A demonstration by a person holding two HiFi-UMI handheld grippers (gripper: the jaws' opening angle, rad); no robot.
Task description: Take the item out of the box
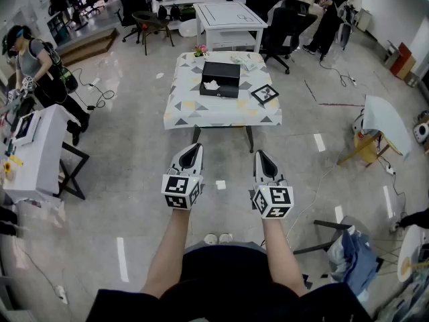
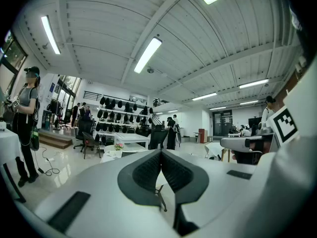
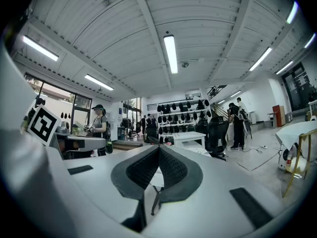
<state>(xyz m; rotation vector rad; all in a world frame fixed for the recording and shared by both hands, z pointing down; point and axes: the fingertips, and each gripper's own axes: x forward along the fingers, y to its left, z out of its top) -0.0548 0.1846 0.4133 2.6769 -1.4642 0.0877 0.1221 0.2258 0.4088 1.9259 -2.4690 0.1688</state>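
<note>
A black box [image 1: 220, 79] with a white item [image 1: 212, 85] showing in its open front stands on a table [image 1: 194, 109] covered with a triangle-patterned cloth, ahead of me. My left gripper [image 1: 192, 149] and right gripper [image 1: 261, 155] are held side by side over the floor, short of the table's near edge, both shut and empty. In the left gripper view the left gripper [image 2: 161, 152] has its dark pads meeting at the tips. In the right gripper view the right gripper [image 3: 159, 148] has its pads pressed together too. Both point level across the room.
A framed marker card [image 1: 265, 94] and a small flower pot [image 1: 200, 49] also sit on the table. A white desk [image 1: 30, 153] stands at left, a yellow-legged stool [image 1: 367, 146] at right. People stand at the left and the far right. Cables lie on the floor.
</note>
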